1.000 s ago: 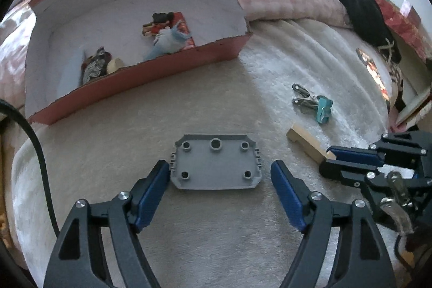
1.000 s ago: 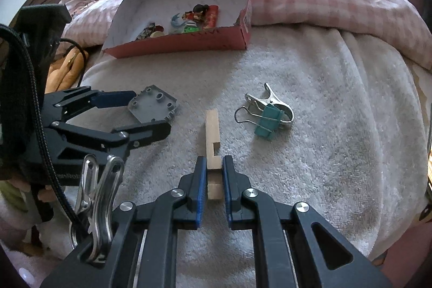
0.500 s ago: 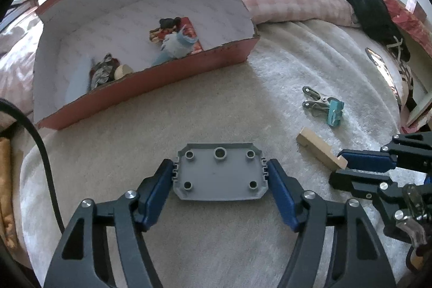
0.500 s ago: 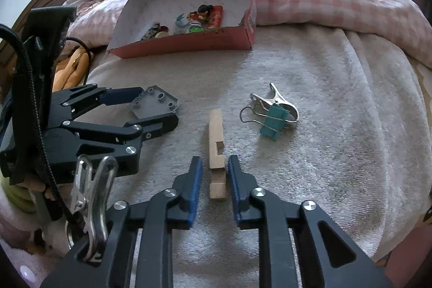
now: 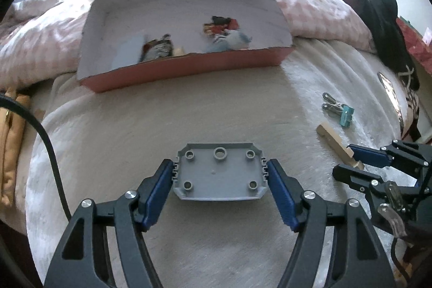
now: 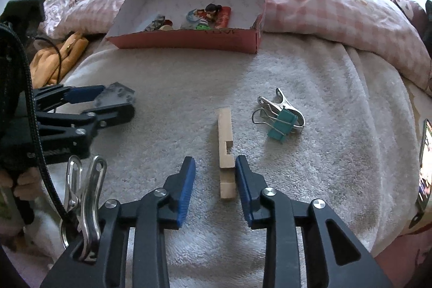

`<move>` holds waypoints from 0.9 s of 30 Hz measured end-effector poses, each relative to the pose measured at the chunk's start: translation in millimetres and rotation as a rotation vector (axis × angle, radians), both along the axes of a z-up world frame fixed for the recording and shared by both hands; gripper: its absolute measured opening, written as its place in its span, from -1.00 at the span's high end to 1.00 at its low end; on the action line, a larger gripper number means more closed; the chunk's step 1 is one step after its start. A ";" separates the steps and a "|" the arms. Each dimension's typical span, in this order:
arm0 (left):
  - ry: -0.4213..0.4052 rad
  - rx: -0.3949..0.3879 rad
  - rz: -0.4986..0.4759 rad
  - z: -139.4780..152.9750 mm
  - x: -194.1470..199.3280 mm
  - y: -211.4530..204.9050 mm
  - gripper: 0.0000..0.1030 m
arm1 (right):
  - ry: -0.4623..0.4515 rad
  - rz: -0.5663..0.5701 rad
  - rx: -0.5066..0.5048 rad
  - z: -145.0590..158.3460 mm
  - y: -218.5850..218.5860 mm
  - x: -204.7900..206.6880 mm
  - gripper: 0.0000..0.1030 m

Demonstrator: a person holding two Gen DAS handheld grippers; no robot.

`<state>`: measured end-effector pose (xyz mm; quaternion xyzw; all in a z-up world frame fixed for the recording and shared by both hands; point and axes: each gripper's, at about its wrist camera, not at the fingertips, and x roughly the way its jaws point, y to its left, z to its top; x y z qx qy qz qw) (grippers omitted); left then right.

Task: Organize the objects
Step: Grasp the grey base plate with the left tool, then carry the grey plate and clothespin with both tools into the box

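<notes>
The left gripper [image 5: 220, 174] clamps the grey plastic plate [image 5: 220, 176] for boxing; the right gripper [image 6: 214, 181], fingers just parting, straddles the released wooden block [image 6: 225, 150].

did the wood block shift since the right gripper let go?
No. The wood block lies in the same spot beside the binder clip; only the right gripper has just been opening around it.

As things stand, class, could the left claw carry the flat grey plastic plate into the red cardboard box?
Probably yes. The left claw grips the flat grey plastic plate, and only bare white blanket lies before the red cardboard box, whose top is open.
</notes>
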<state>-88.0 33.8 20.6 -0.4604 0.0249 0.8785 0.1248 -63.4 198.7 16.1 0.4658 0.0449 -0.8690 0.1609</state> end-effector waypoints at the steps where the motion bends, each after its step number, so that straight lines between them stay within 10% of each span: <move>1: 0.001 0.001 0.006 0.4 0.7 -1.8 -0.36 | 0.002 -0.002 0.005 -0.1 -0.3 0.0 0.38; 9: 0.010 0.014 0.031 4.1 8.3 -10.9 -0.36 | 0.010 -0.044 0.024 0.6 -0.8 -0.4 0.76; 27: 0.042 0.025 0.082 20.4 9.8 -25.0 -0.36 | 0.038 -0.007 -0.095 24.2 -13.3 -6.5 0.76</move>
